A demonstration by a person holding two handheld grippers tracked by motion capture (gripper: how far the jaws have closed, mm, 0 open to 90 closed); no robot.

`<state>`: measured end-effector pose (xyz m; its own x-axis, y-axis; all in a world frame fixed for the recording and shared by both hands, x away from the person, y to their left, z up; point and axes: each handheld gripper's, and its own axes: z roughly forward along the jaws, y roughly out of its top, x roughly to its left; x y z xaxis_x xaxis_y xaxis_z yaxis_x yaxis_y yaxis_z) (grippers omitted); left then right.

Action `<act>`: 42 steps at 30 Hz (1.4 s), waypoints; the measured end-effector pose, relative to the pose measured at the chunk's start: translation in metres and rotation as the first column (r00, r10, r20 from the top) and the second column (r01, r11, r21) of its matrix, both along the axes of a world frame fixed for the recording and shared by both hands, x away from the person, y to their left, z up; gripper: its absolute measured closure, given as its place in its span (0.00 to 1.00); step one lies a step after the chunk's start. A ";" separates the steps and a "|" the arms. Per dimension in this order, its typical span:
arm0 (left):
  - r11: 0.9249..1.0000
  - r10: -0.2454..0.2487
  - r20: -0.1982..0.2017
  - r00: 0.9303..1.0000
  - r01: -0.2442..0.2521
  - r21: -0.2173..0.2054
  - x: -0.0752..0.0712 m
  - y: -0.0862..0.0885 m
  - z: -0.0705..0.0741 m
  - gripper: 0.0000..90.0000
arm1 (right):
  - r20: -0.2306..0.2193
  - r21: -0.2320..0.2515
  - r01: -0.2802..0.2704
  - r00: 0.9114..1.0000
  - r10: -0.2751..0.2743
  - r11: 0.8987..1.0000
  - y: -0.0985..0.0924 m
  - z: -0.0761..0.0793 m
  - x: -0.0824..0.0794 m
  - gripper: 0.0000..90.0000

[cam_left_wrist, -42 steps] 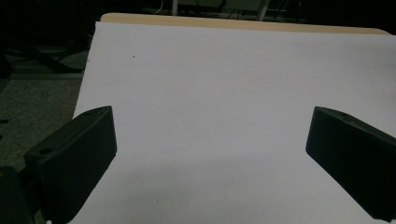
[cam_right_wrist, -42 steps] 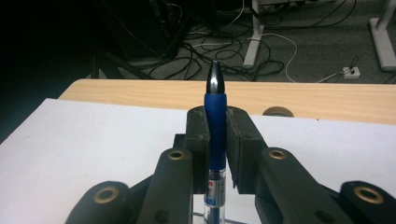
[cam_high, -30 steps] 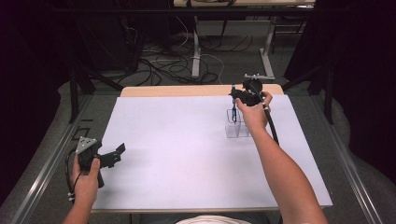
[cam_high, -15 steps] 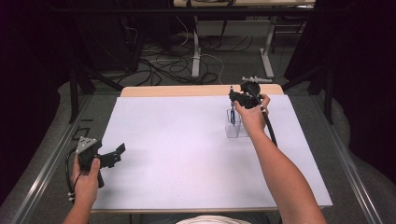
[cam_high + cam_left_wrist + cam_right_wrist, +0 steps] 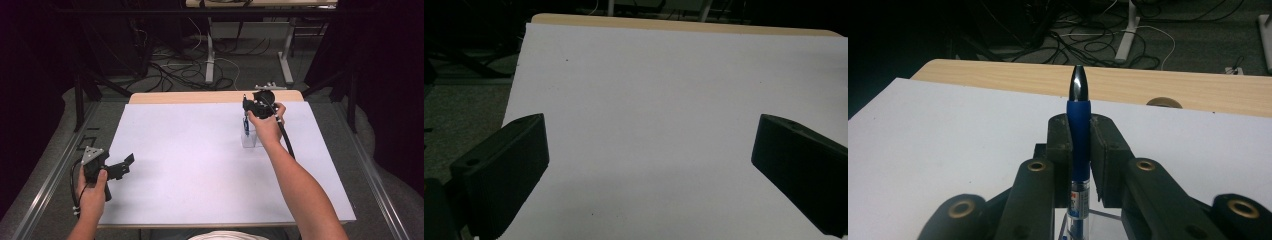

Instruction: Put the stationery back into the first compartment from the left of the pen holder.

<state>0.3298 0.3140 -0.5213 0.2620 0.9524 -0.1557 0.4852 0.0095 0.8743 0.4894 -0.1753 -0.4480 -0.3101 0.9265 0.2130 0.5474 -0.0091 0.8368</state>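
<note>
Between ridged black jaws, glossy blue pen

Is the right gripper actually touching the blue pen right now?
Touching. The right gripper view shows the right gripper with its fingers pressed against both sides of the blue pen, no gap on either side.

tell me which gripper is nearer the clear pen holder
Right. The right gripper hangs directly over the clear pen holder, shut on a blue pen above it. The left gripper is open at the table's near left edge, far from the holder.
</note>
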 end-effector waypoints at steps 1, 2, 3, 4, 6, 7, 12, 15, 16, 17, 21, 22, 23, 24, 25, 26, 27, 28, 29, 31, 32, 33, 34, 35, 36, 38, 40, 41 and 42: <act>1.000 0.001 0.001 1.000 -0.001 -0.001 0.000 0.000 0.000 0.02 | 0.008 -0.001 0.003 1.000 -0.003 1.000 0.000 -0.001 0.000 0.89; 1.000 0.001 0.001 1.000 -0.001 -0.002 0.000 0.000 0.000 0.02 | -0.005 0.001 -0.003 1.000 0.003 1.000 0.000 -0.001 -0.001 0.89; 1.000 0.001 -0.002 1.000 -0.001 -0.002 0.000 0.000 0.000 0.02 | 0.004 -0.006 0.000 1.000 0.000 1.000 -0.001 -0.002 -0.001 0.89; 1.000 0.001 -0.002 1.000 -0.001 -0.002 0.000 0.000 0.000 0.02 | -0.006 -0.001 -0.006 1.000 0.006 1.000 -0.001 -0.002 -0.002 0.89; 1.000 0.001 -0.002 1.000 -0.001 -0.002 0.000 0.000 0.000 0.02 | 0.000 -0.005 -0.014 1.000 0.014 1.000 -0.002 -0.003 -0.003 0.89; 1.000 0.002 -0.002 1.000 -0.002 -0.002 0.000 0.000 0.000 0.02 | -0.009 0.004 -0.009 1.000 0.009 1.000 -0.001 -0.002 -0.005 0.88; 1.000 0.001 -0.002 1.000 -0.001 -0.002 0.000 -0.001 0.000 0.02 | 0.015 -0.004 -0.024 1.000 0.024 1.000 -0.004 0.001 -0.008 0.80; 1.000 0.002 -0.002 1.000 -0.002 -0.001 0.000 -0.001 0.000 0.02 | 0.017 -0.007 -0.036 0.999 0.036 0.999 -0.004 0.003 -0.011 0.76; 1.000 0.002 -0.002 1.000 -0.002 -0.001 0.000 -0.001 0.000 0.02 | 0.021 -0.007 -0.042 0.999 0.042 0.999 -0.004 0.004 -0.011 0.74; 1.000 0.002 -0.001 1.000 -0.002 -0.001 0.000 -0.001 0.000 0.02 | 0.015 0.000 -0.044 0.999 0.044 0.999 -0.004 0.005 -0.012 0.71; 1.000 0.002 -0.003 1.000 -0.002 -0.002 0.000 -0.001 0.000 0.02 | 0.013 -0.009 -0.061 0.998 0.061 0.998 -0.005 0.005 -0.014 0.61; 1.000 0.002 -0.002 1.000 -0.002 -0.001 0.000 -0.001 0.000 0.02 | 0.015 -0.016 -0.066 0.998 0.066 0.998 -0.006 0.005 -0.014 0.59; 1.000 0.002 -0.002 1.000 -0.002 -0.001 0.000 -0.001 0.000 0.02 | 0.015 -0.017 -0.064 0.998 0.064 0.998 -0.005 0.005 -0.014 0.57; 1.000 0.002 -0.001 1.000 -0.002 -0.002 0.000 -0.001 0.000 0.02 | 0.022 -0.020 -0.064 0.998 0.065 0.998 -0.006 0.006 -0.014 0.55; 1.000 0.002 -0.001 1.000 -0.002 -0.002 0.000 -0.001 0.000 0.02 | 0.019 -0.021 -0.066 0.998 0.066 0.998 -0.006 0.006 -0.015 0.53; 1.000 0.002 -0.002 1.000 -0.002 -0.001 0.000 -0.001 0.000 0.02 | 0.022 -0.020 -0.072 0.997 0.073 0.997 -0.007 0.006 -0.015 0.51; 1.000 0.002 -0.002 1.000 -0.002 -0.003 0.000 -0.001 0.000 0.02 | 0.022 -0.019 -0.078 0.997 0.078 0.997 -0.007 0.007 -0.016 0.50; 1.000 0.002 -0.003 1.000 -0.002 -0.001 0.000 -0.001 0.000 0.02 | 0.025 -0.022 -0.080 0.996 0.081 0.997 -0.007 0.008 -0.017 0.49; 1.000 0.003 -0.003 1.000 -0.003 -0.002 0.000 -0.001 0.000 0.02 | 0.030 -0.027 -0.088 0.996 0.088 0.996 -0.007 0.008 -0.018 0.48; 1.000 0.003 -0.003 1.000 -0.003 -0.002 0.000 -0.001 0.000 0.02 | 0.028 -0.029 -0.099 0.995 0.099 0.995 -0.008 0.010 -0.020 0.45; 1.000 0.003 -0.002 1.000 -0.003 -0.001 0.000 -0.001 0.000 0.02 | 0.024 -0.029 -0.101 0.995 0.102 0.994 -0.008 0.011 -0.022 0.44; 1.000 0.003 -0.002 1.000 -0.003 -0.001 0.000 -0.001 0.000 0.02 | 0.032 -0.038 -0.111 0.993 0.112 0.993 -0.009 0.011 -0.022 0.43; 1.000 0.003 -0.004 1.000 -0.003 -0.002 -0.001 -0.001 0.000 0.02 | 0.030 -0.042 -0.119 0.992 0.120 0.992 -0.009 0.012 -0.024 0.42; 1.000 0.004 -0.003 1.000 -0.004 -0.002 -0.001 -0.001 0.000 0.02 | 0.032 -0.049 -0.122 0.992 0.124 0.991 -0.009 0.013 -0.025 0.40; 1.000 0.004 -0.003 1.000 -0.004 -0.002 -0.001 -0.001 0.000 0.02 | 0.034 -0.059 -0.124 0.991 0.126 0.991 -0.009 0.013 -0.027 0.39; 1.000 0.004 -0.003 1.000 -0.004 -0.003 -0.001 -0.001 0.000 0.02 | 0.039 -0.075 -0.135 0.990 0.138 0.988 -0.010 0.015 -0.029 0.37; 1.000 0.004 -0.001 1.000 -0.004 -0.003 -0.001 -0.001 0.000 0.02 | 0.043 -0.096 -0.139 0.989 0.144 0.986 -0.011 0.016 -0.033 0.34; 1.000 0.003 -0.002 1.000 -0.003 -0.002 -0.001 -0.001 0.000 0.02 | 0.048 -0.103 -0.147 0.987 0.152 0.984 -0.011 0.017 -0.034 0.34; 1.000 0.003 0.001 1.000 -0.003 -0.003 -0.001 -0.001 0.000 0.02 | 0.051 -0.099 -0.153 0.986 0.159 0.983 -0.011 0.017 -0.036 0.34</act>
